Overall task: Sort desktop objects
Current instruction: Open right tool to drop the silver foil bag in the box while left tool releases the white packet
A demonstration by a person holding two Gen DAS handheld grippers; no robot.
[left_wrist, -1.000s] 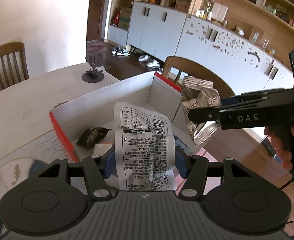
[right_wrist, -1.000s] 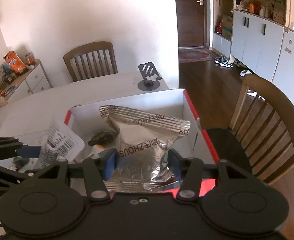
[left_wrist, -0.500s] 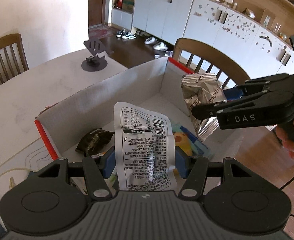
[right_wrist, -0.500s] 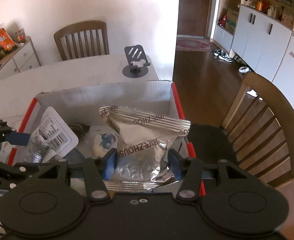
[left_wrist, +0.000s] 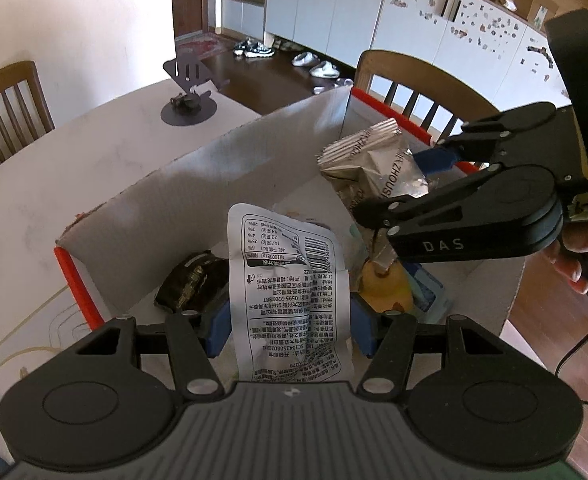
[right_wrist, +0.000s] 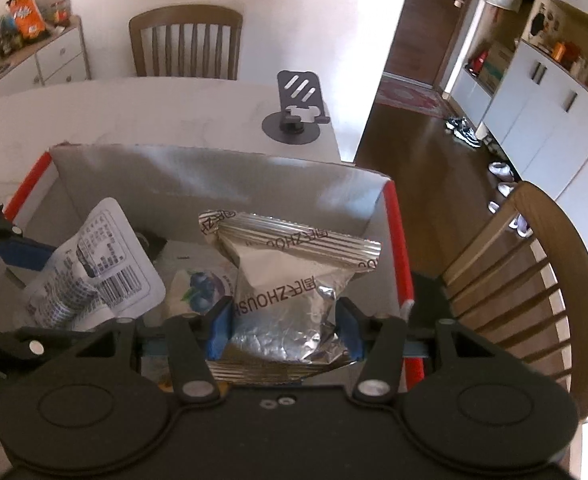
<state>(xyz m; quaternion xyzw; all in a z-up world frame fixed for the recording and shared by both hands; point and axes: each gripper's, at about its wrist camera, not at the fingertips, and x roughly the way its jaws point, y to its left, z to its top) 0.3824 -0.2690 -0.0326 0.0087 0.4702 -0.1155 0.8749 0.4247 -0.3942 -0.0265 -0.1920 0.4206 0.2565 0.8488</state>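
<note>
Left claw point(left_wrist: 289, 330) grips white packet point(left_wrist: 289, 288), right claw point(right_wrist: 283, 330) silver pouch point(right_wrist: 289, 280), seemingly over box point(left_wrist: 197, 184).

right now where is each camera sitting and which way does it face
Left wrist: on the left tongs, looking down into the box; its white packet in its jaws, the right tongs and a hand showing.
Right wrist: on the right tongs, looking into the box; foil packet gripped, left tongs at the left edge.
Shared: box, both packets, phone stand.

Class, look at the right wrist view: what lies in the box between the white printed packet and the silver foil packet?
A packet with a blueberry picture, lying on the box floor between them.
</note>
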